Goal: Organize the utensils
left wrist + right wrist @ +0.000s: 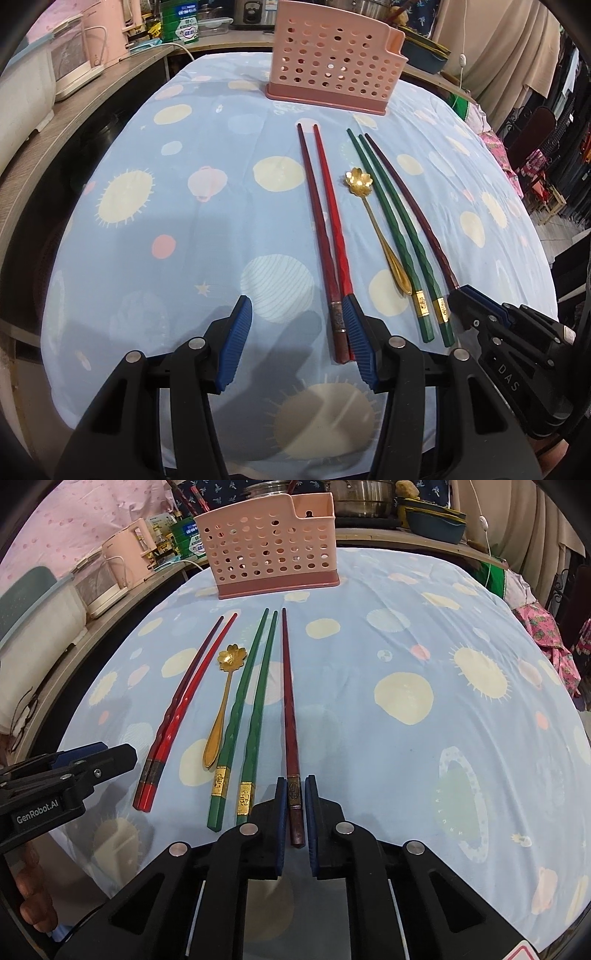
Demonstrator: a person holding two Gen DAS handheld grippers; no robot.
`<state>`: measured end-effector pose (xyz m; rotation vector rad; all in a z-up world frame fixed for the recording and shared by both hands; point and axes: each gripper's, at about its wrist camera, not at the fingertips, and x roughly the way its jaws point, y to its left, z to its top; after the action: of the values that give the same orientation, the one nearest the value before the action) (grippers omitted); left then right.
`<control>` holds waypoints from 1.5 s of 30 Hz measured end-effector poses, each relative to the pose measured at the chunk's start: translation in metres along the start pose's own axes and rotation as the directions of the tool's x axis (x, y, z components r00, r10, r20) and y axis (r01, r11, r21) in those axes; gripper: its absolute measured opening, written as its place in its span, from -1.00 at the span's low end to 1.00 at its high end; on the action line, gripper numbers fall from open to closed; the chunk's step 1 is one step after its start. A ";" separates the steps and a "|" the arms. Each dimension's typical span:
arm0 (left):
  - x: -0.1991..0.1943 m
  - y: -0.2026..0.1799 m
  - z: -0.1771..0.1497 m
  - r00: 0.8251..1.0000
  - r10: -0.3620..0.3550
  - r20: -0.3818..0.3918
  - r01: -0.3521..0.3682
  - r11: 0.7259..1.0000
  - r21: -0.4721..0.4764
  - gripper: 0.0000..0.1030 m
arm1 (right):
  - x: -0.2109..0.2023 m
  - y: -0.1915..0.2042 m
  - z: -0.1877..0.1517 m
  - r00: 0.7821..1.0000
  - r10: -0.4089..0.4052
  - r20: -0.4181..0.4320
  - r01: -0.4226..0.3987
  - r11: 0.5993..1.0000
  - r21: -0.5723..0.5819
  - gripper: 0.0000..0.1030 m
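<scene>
A pink perforated utensil holder stands at the far side of the table. In front of it lie two red chopsticks, a gold flower spoon, two green chopsticks and a dark maroon chopstick. My left gripper is open, its right finger beside the red chopsticks' handles. My right gripper is shut on the maroon chopstick's handle end, which lies on the cloth.
The table has a light blue cloth with sun and planet prints. A wooden counter with a pink kettle and white appliances runs along the left. Pots and bowls stand behind the holder. Clothes hang at the right.
</scene>
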<state>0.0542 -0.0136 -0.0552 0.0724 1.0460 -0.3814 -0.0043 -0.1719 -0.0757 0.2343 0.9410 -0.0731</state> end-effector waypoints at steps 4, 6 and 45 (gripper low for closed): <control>0.005 -0.003 -0.001 1.000 -0.003 -0.015 0.003 1.000 0.010 -0.06 | 0.000 0.000 0.000 1.000 0.000 0.000 0.000 1.000 0.000 -0.82; 0.008 -0.004 -0.002 1.000 -0.001 -0.023 0.002 1.000 0.010 -0.06 | 0.000 0.000 0.000 1.000 0.001 0.000 -0.001 1.000 0.001 -0.82; -0.003 0.007 -0.012 1.000 -0.013 -0.006 0.013 1.000 0.006 -0.85 | -0.003 -0.001 0.000 1.000 0.008 0.002 -0.008 1.000 0.003 -0.86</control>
<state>0.0453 -0.0039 -0.0598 0.0727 1.0520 -0.3965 -0.0058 -0.1730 -0.0737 0.2405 0.9377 -0.0671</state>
